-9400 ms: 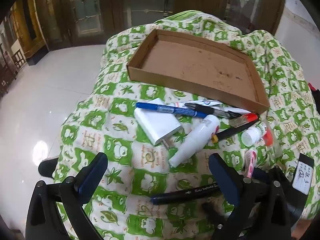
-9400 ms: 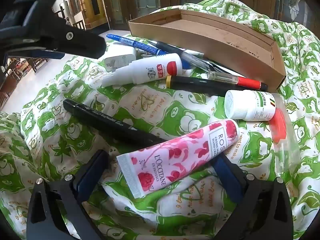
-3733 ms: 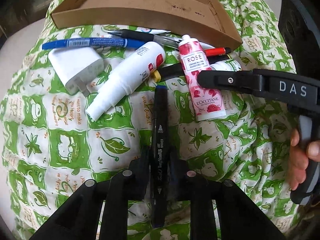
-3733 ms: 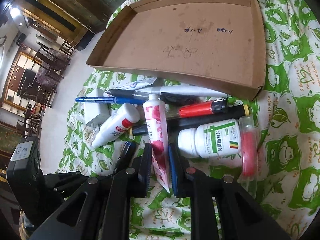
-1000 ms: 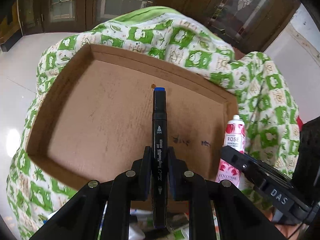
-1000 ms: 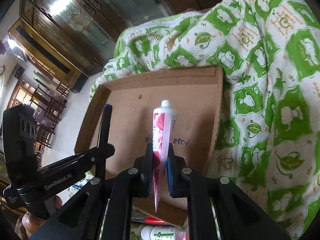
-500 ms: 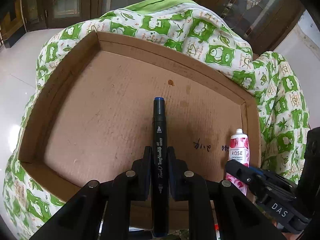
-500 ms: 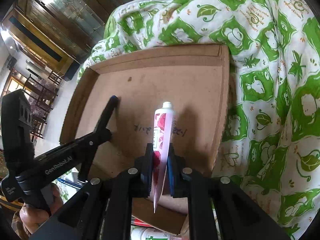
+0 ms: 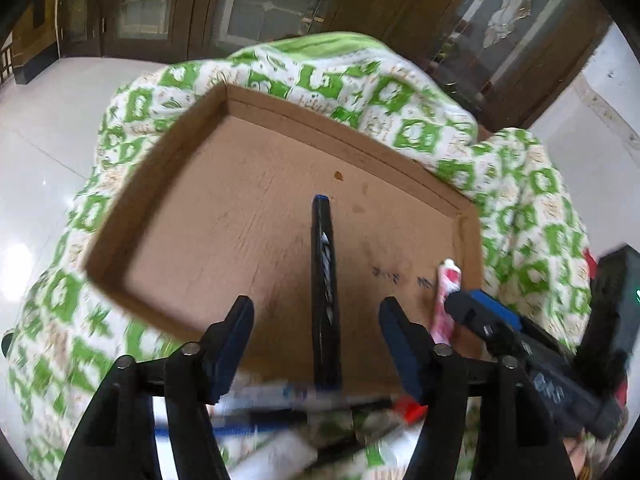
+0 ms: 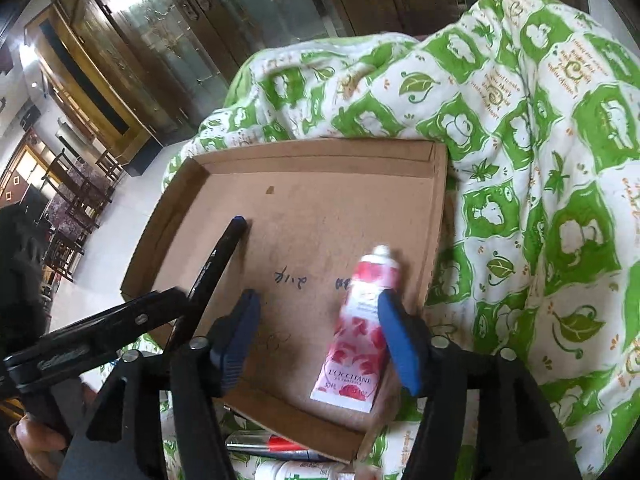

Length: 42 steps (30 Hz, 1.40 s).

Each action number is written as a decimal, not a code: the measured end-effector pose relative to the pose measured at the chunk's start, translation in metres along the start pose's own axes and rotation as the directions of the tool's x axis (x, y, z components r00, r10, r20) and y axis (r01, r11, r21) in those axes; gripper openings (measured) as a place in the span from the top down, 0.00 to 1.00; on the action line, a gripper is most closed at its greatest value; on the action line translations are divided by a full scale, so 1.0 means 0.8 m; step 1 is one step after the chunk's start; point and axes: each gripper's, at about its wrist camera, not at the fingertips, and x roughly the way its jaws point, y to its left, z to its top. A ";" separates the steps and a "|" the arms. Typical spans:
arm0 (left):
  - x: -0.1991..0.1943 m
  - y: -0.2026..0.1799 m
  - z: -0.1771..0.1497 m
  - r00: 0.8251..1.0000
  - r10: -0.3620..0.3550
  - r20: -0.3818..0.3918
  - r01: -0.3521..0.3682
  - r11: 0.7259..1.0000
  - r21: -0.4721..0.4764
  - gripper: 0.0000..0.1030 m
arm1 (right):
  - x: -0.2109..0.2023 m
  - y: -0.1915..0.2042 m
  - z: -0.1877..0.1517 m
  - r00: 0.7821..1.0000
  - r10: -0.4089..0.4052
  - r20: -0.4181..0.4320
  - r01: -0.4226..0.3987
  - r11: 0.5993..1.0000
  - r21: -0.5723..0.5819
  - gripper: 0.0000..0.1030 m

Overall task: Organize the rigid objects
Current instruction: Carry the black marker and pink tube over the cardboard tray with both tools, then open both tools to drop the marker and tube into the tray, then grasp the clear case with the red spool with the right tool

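Both tools have just opened their jaws. The long black marker point(image 9: 325, 280) lies loose between the left gripper point(image 9: 316, 344) fingers, in the flat brown cardboard tray point(image 9: 160, 168). The soft pink flowery tube point(image 10: 358, 332) lies in the tray too, beside the right gripper point(image 10: 320, 340), on the bumpy green-and-white blanket point(image 10: 540, 200).

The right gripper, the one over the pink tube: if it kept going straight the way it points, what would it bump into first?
Probably the cardboard tray: the right gripper, jaws just opened, points down at the tray floor, with the pink hand-cream tube by its right finger.
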 end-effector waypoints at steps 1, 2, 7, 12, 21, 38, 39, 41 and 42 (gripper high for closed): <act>-0.013 -0.001 -0.011 1.000 0.003 0.016 -0.004 1.000 0.014 0.27 | -0.005 -0.001 -0.003 1.000 0.000 0.008 0.000 1.000 -0.002 0.36; -0.023 0.000 -0.019 0.999 0.009 0.031 -0.009 1.000 0.029 0.24 | -0.011 -0.001 -0.006 1.000 0.001 0.015 -0.001 1.000 -0.002 0.34; -0.064 0.010 -0.097 0.990 0.101 0.095 -0.111 0.988 0.104 0.11 | -0.048 0.002 -0.028 0.998 0.037 0.056 -0.038 0.999 0.010 0.29; -0.066 0.043 -0.148 0.997 0.083 0.004 -0.083 0.996 0.014 0.11 | -0.073 0.022 -0.066 0.997 0.068 0.047 -0.067 0.997 -0.026 0.28; -0.056 0.017 -0.146 0.985 0.169 0.030 -0.172 0.980 0.101 0.11 | -0.086 0.028 -0.120 0.990 0.110 -0.084 -0.114 0.992 -0.046 0.28; -0.052 0.009 -0.158 0.985 0.170 0.018 -0.171 0.973 0.156 0.11 | -0.080 -0.002 -0.133 0.981 -0.031 -0.189 0.036 0.999 0.028 0.41; -0.052 0.009 -0.158 0.986 0.168 0.018 -0.169 0.973 0.157 0.11 | -0.079 -0.001 -0.134 0.980 -0.048 -0.193 0.052 0.998 0.017 0.41; -0.051 0.008 -0.158 0.986 0.165 0.016 -0.166 0.973 0.159 0.11 | -0.071 0.003 -0.136 0.971 -0.102 -0.218 0.100 0.995 -0.021 0.42; -0.050 0.008 -0.158 0.986 0.166 0.014 -0.166 0.973 0.160 0.11 | -0.064 0.005 -0.139 0.963 -0.129 -0.235 0.122 0.992 -0.042 0.42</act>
